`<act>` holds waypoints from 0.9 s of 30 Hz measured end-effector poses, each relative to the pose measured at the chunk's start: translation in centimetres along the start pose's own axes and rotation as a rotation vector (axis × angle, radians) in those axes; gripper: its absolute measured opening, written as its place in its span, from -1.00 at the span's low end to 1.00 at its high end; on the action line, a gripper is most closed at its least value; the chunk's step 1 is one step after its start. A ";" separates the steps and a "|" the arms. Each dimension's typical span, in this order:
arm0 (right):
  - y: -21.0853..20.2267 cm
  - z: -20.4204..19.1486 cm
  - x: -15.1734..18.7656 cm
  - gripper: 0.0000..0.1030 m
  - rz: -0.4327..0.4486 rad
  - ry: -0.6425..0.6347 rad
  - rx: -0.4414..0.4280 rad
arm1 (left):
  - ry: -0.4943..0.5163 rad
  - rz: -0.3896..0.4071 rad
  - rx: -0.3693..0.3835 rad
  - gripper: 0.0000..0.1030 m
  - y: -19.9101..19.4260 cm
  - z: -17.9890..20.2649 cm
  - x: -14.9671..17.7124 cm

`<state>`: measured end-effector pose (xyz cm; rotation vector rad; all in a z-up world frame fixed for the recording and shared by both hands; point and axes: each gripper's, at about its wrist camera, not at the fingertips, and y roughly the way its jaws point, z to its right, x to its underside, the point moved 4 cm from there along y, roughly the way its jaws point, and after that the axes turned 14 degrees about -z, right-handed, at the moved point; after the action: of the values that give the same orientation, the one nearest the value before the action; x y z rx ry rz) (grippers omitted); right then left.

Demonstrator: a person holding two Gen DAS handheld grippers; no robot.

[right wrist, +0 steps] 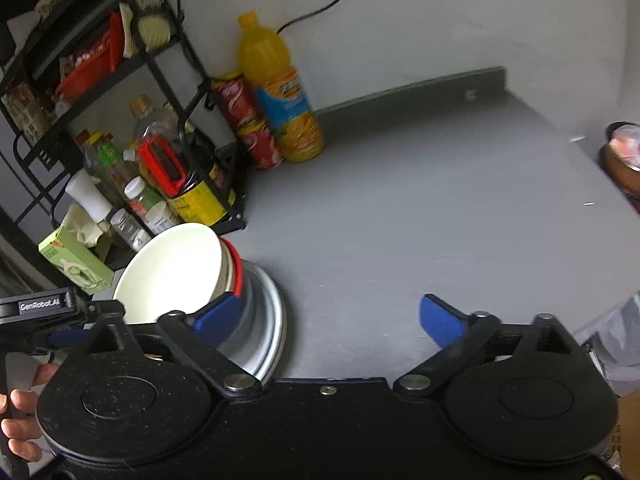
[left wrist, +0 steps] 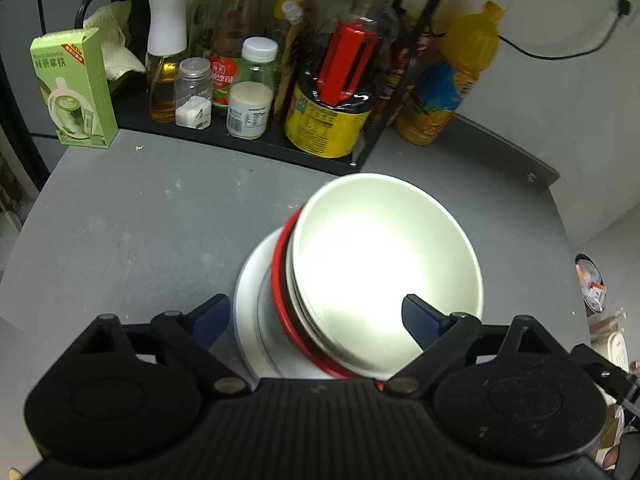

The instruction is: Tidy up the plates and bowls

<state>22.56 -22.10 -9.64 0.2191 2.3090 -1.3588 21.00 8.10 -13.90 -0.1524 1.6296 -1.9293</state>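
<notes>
A stack of dishes stands on the grey countertop (left wrist: pixel 140 216): white plates (left wrist: pixel 250 320) at the bottom, a red-rimmed bowl (left wrist: pixel 280 292) above, and white bowls (left wrist: pixel 384 268) tilted on top. My left gripper (left wrist: pixel 316 322) is open, its blue fingers spread on either side of the stack's near edge, holding nothing. In the right wrist view the same stack (right wrist: pixel 176 272) sits at the left. My right gripper (right wrist: pixel 330 316) is open and empty over bare countertop, its left finger (right wrist: pixel 216 316) close to the plates (right wrist: pixel 268 312).
A black rack (left wrist: pixel 240 140) with oil, sauce and spice bottles stands behind the stack. A green carton (left wrist: pixel 74 88) is at its left, an orange juice bottle (right wrist: pixel 280 92) and red cans (right wrist: pixel 248 120) at its right. A bin (right wrist: pixel 624 156) lies beyond the counter's right edge.
</notes>
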 end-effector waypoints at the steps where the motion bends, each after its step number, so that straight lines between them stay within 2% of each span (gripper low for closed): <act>1: -0.6 0.2 0.5 0.96 0.014 0.001 0.008 | 0.008 0.006 -0.002 0.79 -0.3 0.1 0.3; 10: -4.5 1.0 4.4 1.00 0.068 0.049 0.040 | 0.082 0.028 0.012 0.82 -3.4 1.4 4.8; 14: -6.2 0.5 5.8 1.00 0.093 0.053 0.052 | 0.122 0.046 0.018 0.94 -5.0 1.7 6.8; 18: -7.8 -0.2 7.2 1.00 0.113 0.039 0.065 | 0.175 0.053 0.027 0.98 -6.3 2.2 8.7; 27: -11.0 -1.7 9.5 1.00 0.146 0.018 0.094 | 0.198 0.091 0.060 0.99 -9.8 2.3 12.0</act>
<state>9.69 -27.06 -4.57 0.4225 2.1981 -1.3978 8.73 0.64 -7.66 0.1395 1.6709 -1.9717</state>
